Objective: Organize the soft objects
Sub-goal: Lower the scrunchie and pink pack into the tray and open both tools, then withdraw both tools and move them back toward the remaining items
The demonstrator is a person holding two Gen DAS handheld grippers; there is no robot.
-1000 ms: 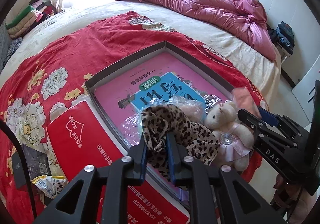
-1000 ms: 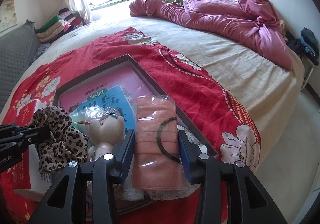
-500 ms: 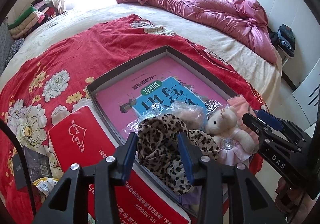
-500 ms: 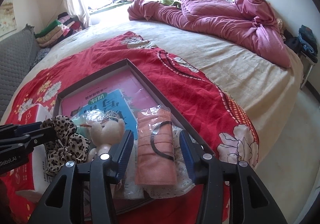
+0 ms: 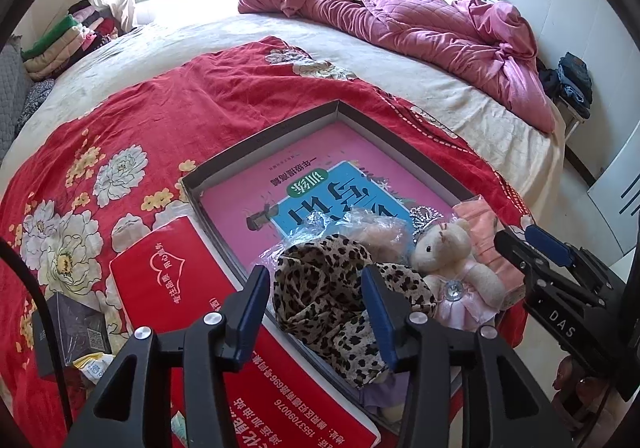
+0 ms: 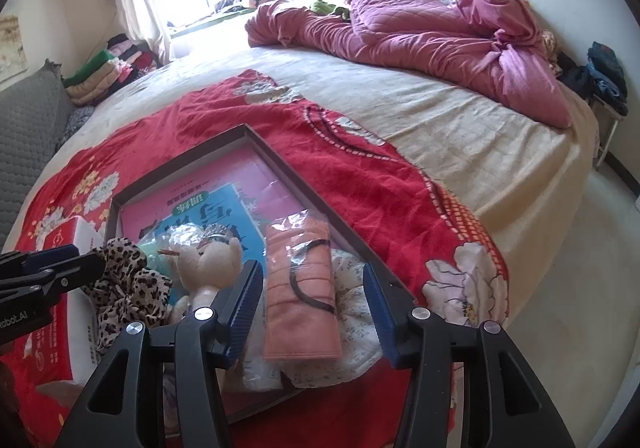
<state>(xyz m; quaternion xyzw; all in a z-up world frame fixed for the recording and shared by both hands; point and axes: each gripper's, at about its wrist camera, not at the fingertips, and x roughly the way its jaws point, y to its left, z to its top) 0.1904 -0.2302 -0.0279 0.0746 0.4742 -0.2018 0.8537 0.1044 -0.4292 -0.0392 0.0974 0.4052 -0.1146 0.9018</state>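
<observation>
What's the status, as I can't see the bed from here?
Left gripper open, jaws just widened, leopard-print fabric scarf loose between. Right gripper open, just widened around bagged salmon-pink cloth. Both lie in grey shallow tray. Cream teddy bear between them.

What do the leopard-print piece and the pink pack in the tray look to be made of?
Leopard-print piece: thin woven fabric, matt, by its soft crumpled folds. Pink pack: ribbed cloth, perhaps a towel, in glossy clear plastic wrap that glints. Tray: probably cardboard, matt grey.

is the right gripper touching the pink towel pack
Apart. The right wrist view shows the right gripper just opened, with clear gaps on both sides of the pink towel pack lying between its pads.
</observation>
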